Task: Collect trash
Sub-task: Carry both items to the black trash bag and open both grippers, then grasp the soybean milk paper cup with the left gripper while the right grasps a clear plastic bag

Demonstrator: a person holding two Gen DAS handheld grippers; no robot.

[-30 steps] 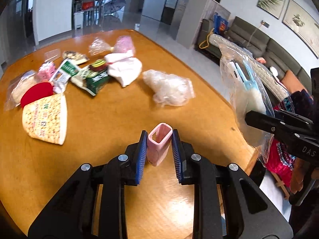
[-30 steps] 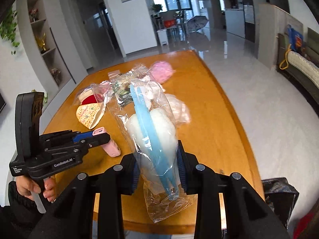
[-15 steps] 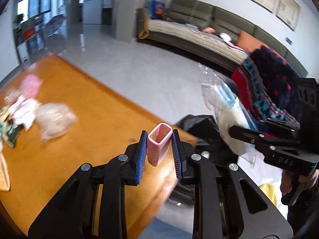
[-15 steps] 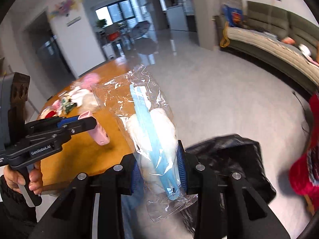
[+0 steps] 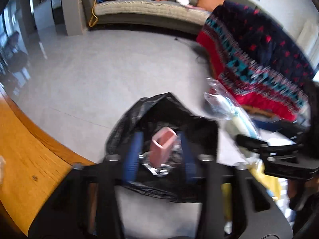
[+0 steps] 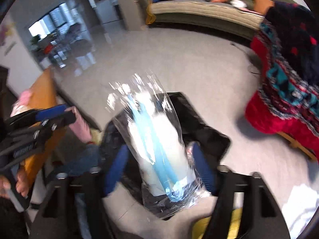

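My left gripper (image 5: 159, 153) is open above the open black trash bag (image 5: 127, 131) on the floor. The small pink carton (image 5: 160, 149) sits loose between its spread jaws, tilted, over the bag's mouth. My right gripper (image 6: 159, 167) is open too, its jaws apart from the clear plastic packet of white and blue items (image 6: 157, 145), which hangs over the same black bag (image 6: 205, 131). The left gripper also shows at the left of the right wrist view (image 6: 53, 115), and the packet shows in the left wrist view (image 5: 233, 113). Both views are motion-blurred.
The wooden table's edge (image 5: 26, 151) is at the lower left, with trash still on it (image 6: 24, 99). A chair draped with a red, teal and navy blanket (image 5: 259, 59) stands right of the bag. A grey sofa (image 5: 151, 12) lines the far wall. Grey floor surrounds the bag.
Both grippers swung from the table to above the black trash bag and tipped down. Both sets of jaws have opened, releasing the pink carton and the plastic packet.
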